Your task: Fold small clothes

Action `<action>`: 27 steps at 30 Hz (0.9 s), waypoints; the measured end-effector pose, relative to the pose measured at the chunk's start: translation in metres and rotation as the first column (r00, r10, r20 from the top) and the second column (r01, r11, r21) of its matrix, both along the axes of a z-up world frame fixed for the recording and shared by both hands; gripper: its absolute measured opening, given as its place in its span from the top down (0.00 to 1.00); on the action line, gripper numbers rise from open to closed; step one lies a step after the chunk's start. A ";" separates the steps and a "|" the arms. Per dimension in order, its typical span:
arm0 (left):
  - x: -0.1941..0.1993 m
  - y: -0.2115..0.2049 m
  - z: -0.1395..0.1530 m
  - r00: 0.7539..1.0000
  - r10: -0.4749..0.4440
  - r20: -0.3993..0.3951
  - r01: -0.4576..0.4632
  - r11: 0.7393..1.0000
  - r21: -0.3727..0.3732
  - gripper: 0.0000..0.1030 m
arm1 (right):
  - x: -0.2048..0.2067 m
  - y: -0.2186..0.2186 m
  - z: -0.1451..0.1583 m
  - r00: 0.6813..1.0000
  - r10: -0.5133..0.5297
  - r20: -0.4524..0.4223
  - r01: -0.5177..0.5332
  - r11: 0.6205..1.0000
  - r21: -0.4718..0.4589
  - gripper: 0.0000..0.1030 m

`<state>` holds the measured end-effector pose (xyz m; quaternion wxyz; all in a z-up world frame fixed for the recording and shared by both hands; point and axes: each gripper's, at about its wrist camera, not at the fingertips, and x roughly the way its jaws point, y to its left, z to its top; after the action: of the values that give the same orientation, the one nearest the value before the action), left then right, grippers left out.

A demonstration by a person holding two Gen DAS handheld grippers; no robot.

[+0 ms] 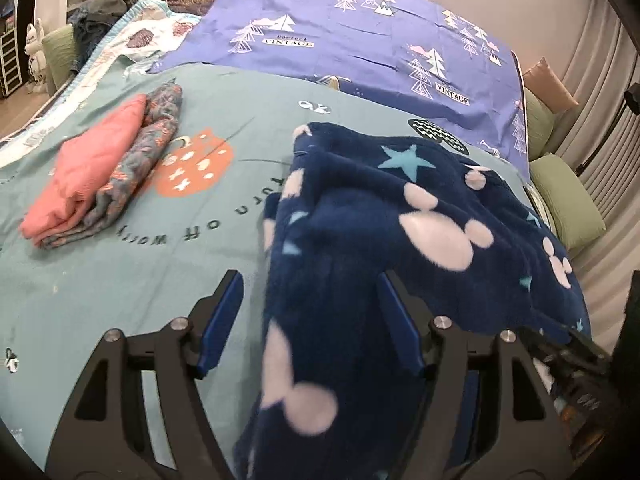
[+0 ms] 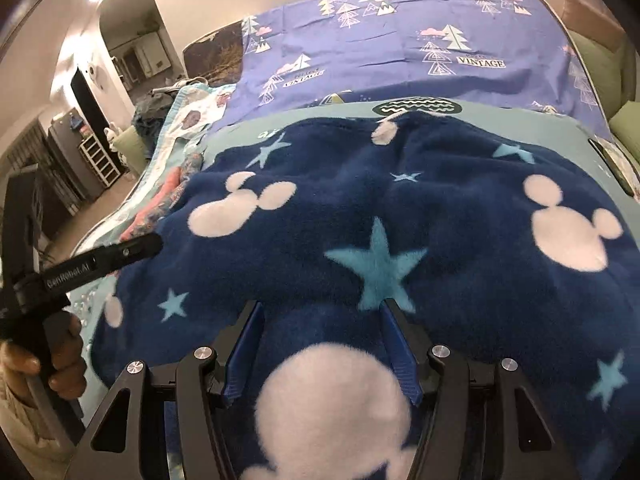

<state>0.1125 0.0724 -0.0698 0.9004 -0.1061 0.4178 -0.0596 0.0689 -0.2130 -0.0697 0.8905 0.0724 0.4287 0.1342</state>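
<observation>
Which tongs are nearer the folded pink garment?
Left. The left tongs stand beside the folded pink garment, with bedsheet between; the right tongs sit over the navy fleece.

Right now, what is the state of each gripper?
Left gripper: open, fleece between the jaws, not pinched.
Right gripper: open, fleece between the jaws, not pinched.

The navy fleece garment [image 1: 360, 240] is smeared by motion in the left wrist view, its near end cut off at six o'clock. It covers most of the teal bedspread [image 2: 520, 114] in the right wrist view, and the folded pink cloth [image 2: 168, 188] peeks out at nine o'clock. The person's hand [image 2: 60, 364] is cropped at eight o'clock. The grey heap [image 1: 100, 12], perhaps clothes, is too small to tell.
</observation>
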 end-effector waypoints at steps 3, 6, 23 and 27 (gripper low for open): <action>-0.009 0.005 -0.002 1.000 -0.002 -0.003 0.002 1.000 0.017 0.27 | -0.015 -0.009 0.009 1.000 0.019 0.016 -0.020 0.997 0.077 0.41; -0.017 0.012 -0.011 0.999 -0.024 -0.042 0.023 1.000 -0.017 0.26 | -0.023 -0.012 -0.004 0.999 0.022 -0.028 -0.021 0.999 0.050 0.40; -0.034 0.043 -0.038 0.972 -0.213 -0.097 0.146 0.877 -0.458 0.70 | -0.043 -0.022 -0.011 1.000 -0.030 -0.004 0.030 0.995 0.098 0.39; -0.037 0.036 -0.021 0.978 -0.199 -0.061 0.159 0.901 -0.403 0.71 | -0.047 -0.023 -0.010 0.999 -0.034 -0.006 0.035 0.994 0.104 0.39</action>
<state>0.0759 0.1082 -0.0905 0.8287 -0.2501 0.4497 -0.2201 0.0220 -0.2363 -0.0801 0.8867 0.1265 0.4218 0.1410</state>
